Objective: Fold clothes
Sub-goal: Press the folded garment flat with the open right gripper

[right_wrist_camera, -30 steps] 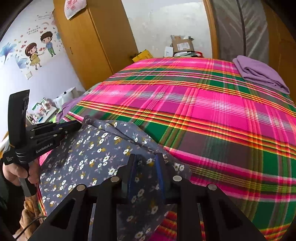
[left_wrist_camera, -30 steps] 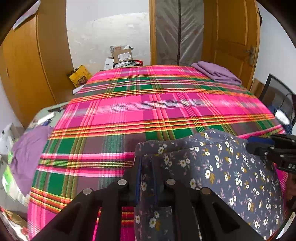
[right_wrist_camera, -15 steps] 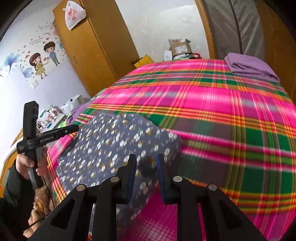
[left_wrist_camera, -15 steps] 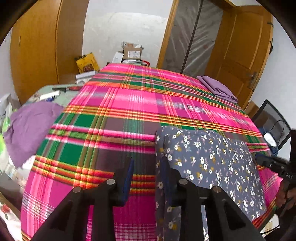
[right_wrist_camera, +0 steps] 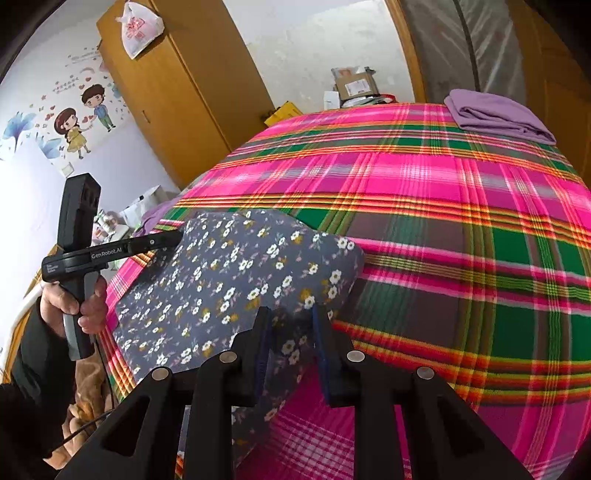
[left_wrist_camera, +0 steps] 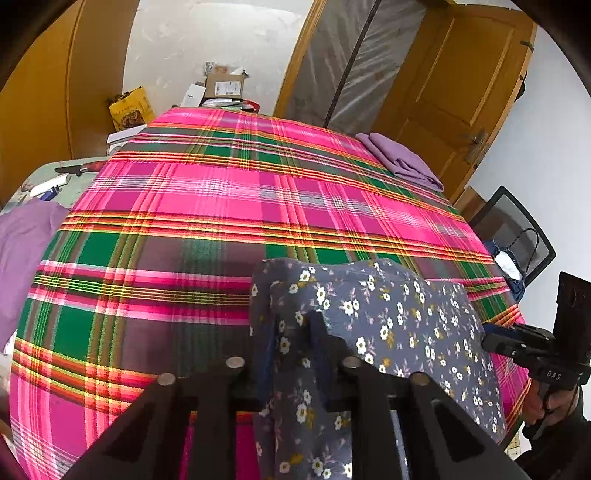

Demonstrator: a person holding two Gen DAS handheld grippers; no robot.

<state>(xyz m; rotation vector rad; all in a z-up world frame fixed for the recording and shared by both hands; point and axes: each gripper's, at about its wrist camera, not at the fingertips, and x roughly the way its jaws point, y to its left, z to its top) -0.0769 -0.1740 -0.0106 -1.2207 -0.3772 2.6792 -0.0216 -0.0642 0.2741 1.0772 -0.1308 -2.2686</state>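
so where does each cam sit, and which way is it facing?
Left wrist: on the left gripper, looking down across the plaid bed; the right gripper and its hand show at the right edge.
Right wrist: on the right gripper, same heading; the left gripper shows at left.
Shared: floral garment, folded purple cloth.

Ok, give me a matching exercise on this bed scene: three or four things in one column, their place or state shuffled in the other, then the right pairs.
Things:
1. floral garment
2. folded purple cloth
3. cardboard box
4. white plastic bag

Places or states:
A. hangs on the wardrobe
B. on the plaid bed's far corner
C. beyond the bed's far end
D. between both grippers' jaws at the near edge

Pairs: 1-D, 2-B, 3-C, 4-A
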